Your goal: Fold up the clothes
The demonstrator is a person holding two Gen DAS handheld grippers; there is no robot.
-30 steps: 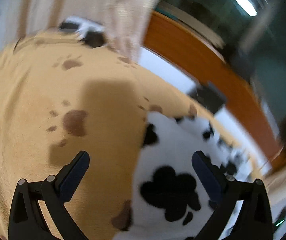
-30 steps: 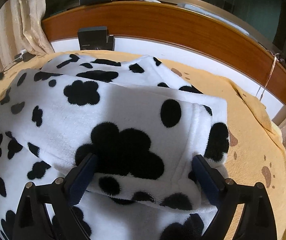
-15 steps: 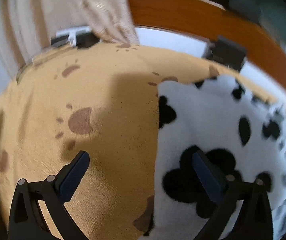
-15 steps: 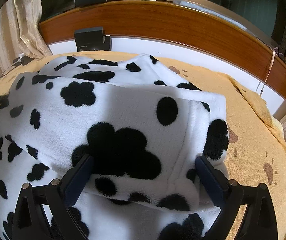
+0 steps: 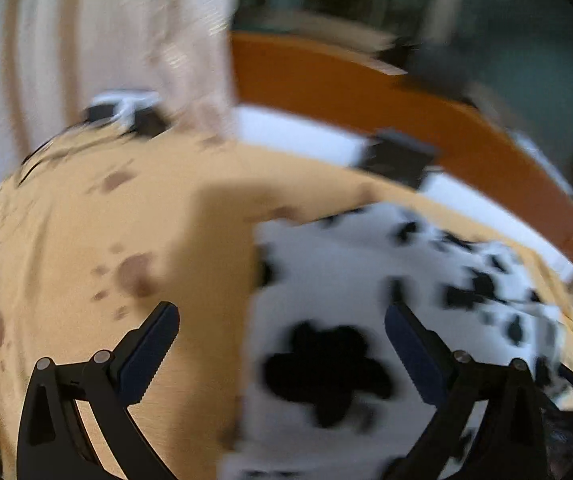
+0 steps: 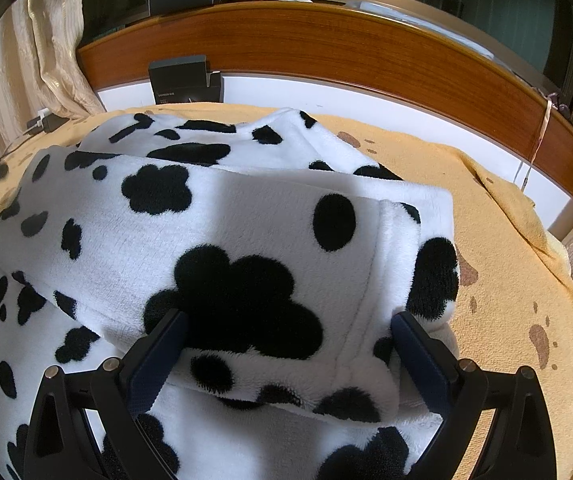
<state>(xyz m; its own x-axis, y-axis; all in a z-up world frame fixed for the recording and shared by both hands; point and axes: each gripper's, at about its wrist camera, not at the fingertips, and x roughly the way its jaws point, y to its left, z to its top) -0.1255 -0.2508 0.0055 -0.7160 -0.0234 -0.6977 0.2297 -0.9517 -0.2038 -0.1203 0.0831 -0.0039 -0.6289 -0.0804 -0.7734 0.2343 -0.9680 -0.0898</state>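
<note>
The right tool (image 6: 284, 344) sits low over the cow-print fleece garment (image 6: 246, 240), its two fingers spread wide to either side of a folded-over flap, the left pad (image 6: 154, 360) pressed against the flap's edge by a big black blotch and the right pad (image 6: 418, 364) beside the thick hem. The garment lies spread across a yellow paw-print blanket (image 6: 506, 280), with the flap doubled back on top of the layer beneath. Over on the left wrist view, everything is smeared with motion blur. The left tool (image 5: 280, 344) hangs with its fingers wide apart and nothing between them; it straddles the garment's (image 5: 366, 300) edge, one finger over bare blanket (image 5: 86, 260), the other over white fleece. Behind the blanket runs a wooden ledge (image 6: 326, 44), a dark box (image 6: 182, 82) standing below it, and a cream curtain (image 6: 26, 60) hangs at the left.
</note>
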